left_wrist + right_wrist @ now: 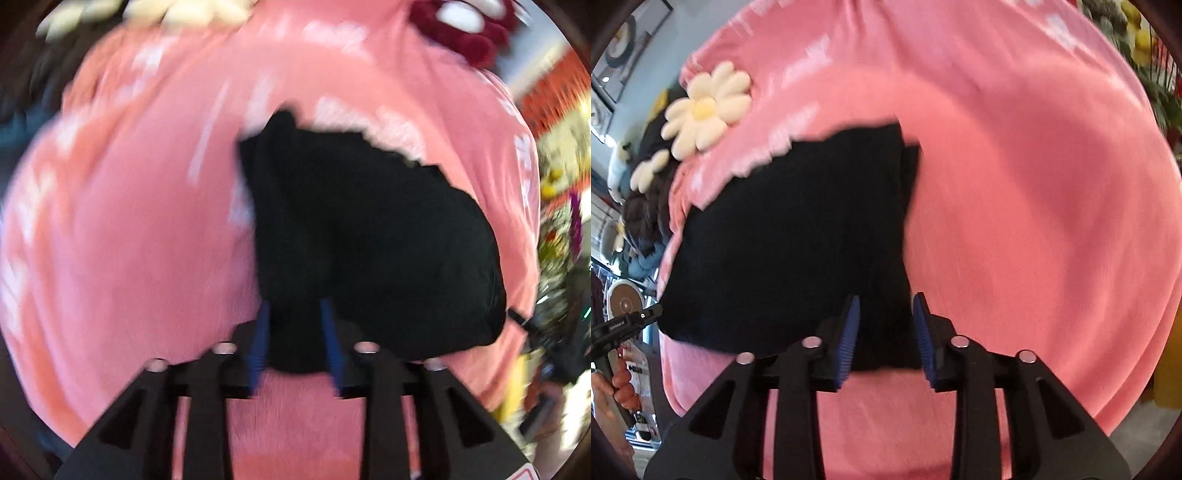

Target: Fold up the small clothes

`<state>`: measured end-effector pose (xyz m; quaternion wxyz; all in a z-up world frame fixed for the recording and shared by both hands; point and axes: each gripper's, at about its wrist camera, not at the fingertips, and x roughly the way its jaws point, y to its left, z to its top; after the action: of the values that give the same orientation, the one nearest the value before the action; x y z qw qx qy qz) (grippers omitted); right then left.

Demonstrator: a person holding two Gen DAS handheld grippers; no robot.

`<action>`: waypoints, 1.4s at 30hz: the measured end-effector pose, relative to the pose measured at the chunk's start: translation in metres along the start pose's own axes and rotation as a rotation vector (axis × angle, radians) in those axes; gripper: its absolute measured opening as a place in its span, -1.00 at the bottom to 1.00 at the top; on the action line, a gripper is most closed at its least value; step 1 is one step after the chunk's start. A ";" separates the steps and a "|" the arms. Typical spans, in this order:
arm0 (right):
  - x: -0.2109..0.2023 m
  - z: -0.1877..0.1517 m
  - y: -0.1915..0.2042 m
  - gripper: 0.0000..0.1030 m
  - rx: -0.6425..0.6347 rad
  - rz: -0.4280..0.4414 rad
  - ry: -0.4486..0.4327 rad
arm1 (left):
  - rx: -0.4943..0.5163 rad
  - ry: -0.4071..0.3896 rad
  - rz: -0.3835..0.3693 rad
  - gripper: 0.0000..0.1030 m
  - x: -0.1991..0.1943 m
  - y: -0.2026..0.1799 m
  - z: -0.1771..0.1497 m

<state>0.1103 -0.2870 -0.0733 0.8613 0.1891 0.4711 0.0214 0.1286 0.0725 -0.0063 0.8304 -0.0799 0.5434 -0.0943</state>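
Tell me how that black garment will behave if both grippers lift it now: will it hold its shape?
Probably not. The black garment looks like soft cloth, already creased and doubled over on the pink blanket, so it should sag between the left gripper and right gripper. It seems light. The plush blanket may drag on it if pushed.

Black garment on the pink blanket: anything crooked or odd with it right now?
The black garment lies unevenly on the pink blanket: in the right wrist view a second layer peeks out past its far right edge. Both the left gripper and right gripper straddle its near edge. The left wrist view is motion-blurred.
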 end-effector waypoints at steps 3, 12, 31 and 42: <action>0.015 0.031 0.002 -0.18 -0.007 -0.036 -0.045 | 0.142 -0.072 0.064 -0.16 0.000 -0.034 0.023; 0.085 0.074 0.007 -0.98 -0.063 -0.066 0.025 | 0.148 0.041 0.102 -0.15 0.078 -0.046 0.051; 0.014 0.018 -0.017 -0.84 0.069 -0.024 -0.031 | 0.113 0.044 0.060 -0.15 0.071 -0.037 0.046; 0.038 0.039 -0.024 -0.06 0.097 -0.016 -0.026 | -0.055 -0.027 -0.023 0.06 0.050 0.010 0.058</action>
<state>0.1594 -0.3134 -0.0933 0.8572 0.2272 0.4620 -0.0109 0.2022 0.0717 -0.0297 0.8341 -0.1102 0.5334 -0.0878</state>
